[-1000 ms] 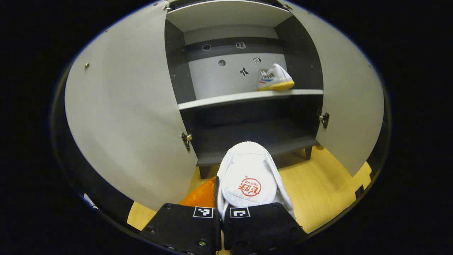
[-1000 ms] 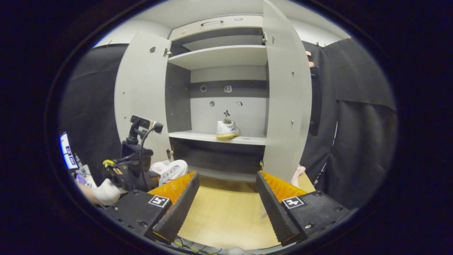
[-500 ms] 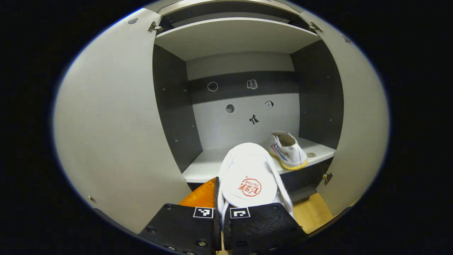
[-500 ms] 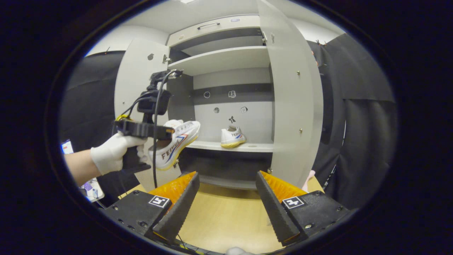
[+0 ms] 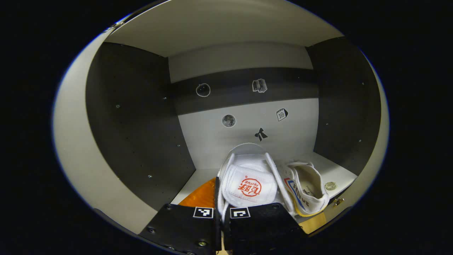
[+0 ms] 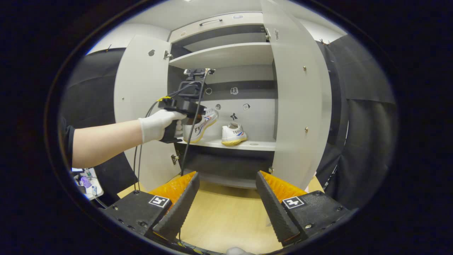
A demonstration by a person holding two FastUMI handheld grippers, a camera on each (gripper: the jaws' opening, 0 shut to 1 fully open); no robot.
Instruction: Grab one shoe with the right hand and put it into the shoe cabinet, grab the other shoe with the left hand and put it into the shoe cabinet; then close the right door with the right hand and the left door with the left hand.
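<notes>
**Left claw at the shelf with shoe number two**

The left claw (image 5: 222,226) is clamped tight on the heel of the second shoe (image 5: 247,177), both fingers pressed on it, toe pointing at the back wall of the shoe cabinet (image 5: 134,117). From the right gripper view that shoe (image 6: 202,122) hangs just above the middle shelf (image 6: 226,143), at the shelf's left end, held by a gloved hand (image 6: 155,124) with a bare forearm behind it. The first shoe (image 6: 233,134) already sits on that same shelf, just right of the held one, heel facing out; in the left gripper view it (image 5: 308,187) is right beside the held shoe. A small round disc (image 5: 330,185) lies on the shelf past it.

The right claw (image 6: 226,205) is spread wide and holds nothing, hanging over the wooden floor (image 6: 219,216) in front of the cabinet. Both doors are open: left door (image 6: 141,92) and right door (image 6: 293,99).
</notes>
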